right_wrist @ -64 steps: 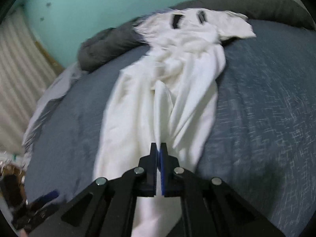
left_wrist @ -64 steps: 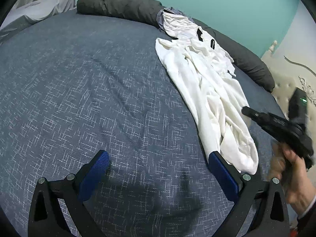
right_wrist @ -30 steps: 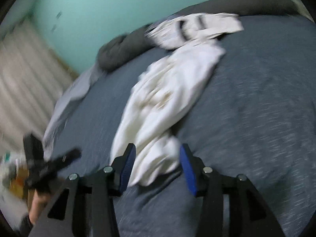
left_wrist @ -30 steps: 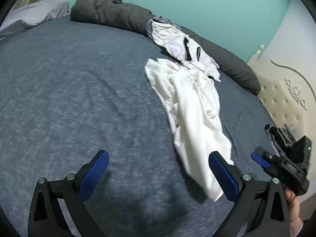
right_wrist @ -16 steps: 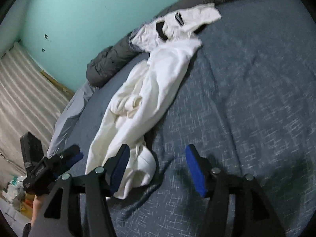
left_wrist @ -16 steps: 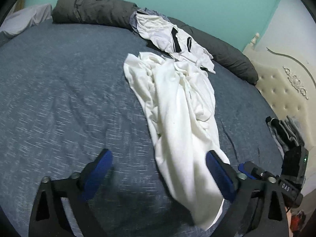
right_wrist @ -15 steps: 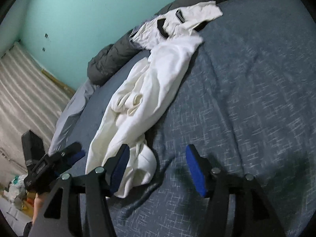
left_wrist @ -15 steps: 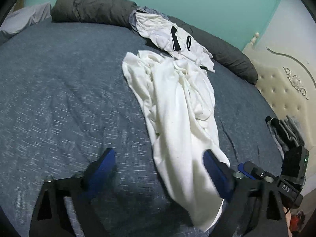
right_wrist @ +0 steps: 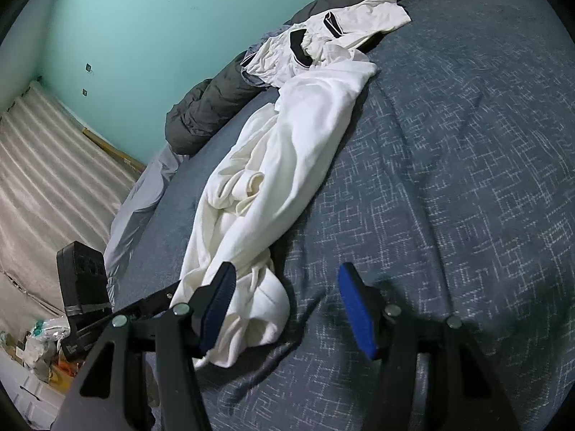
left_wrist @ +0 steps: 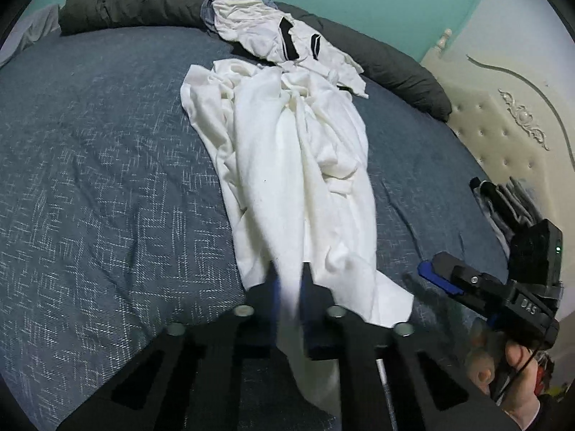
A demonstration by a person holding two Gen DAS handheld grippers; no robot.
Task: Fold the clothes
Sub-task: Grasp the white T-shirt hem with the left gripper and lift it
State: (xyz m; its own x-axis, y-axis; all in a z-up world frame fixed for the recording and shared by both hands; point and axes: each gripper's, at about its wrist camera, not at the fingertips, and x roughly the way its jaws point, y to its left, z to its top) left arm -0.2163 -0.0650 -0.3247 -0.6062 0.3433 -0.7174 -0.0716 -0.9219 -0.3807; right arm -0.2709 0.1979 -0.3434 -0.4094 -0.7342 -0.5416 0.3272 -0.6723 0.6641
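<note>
A crumpled white garment [left_wrist: 294, 165] lies stretched lengthwise on the blue bed [left_wrist: 90, 179]. My left gripper [left_wrist: 289, 287] is shut on its near hem, and white cloth hangs down between the fingers. In the right wrist view the same garment [right_wrist: 287, 151] runs from the far pile to the near edge. My right gripper [right_wrist: 285, 301] is open, its left pad [right_wrist: 219, 298] against the bunched near end of the garment. The right gripper also shows in the left wrist view [left_wrist: 485, 283], and the left gripper in the right wrist view [right_wrist: 143, 305].
A white garment with black bands [left_wrist: 284, 39] lies on a dark grey duvet roll [left_wrist: 136, 0] at the far edge, under a teal wall. A cream tufted headboard [left_wrist: 510, 125] and dark clothes [left_wrist: 503, 197] are at the right. A grey sheet [right_wrist: 136, 201] hangs off the bed's left side.
My left gripper moved right to the garment's near hem and closed on it. My right gripper, earlier shut on the cloth, let go and now stays open beside it.
</note>
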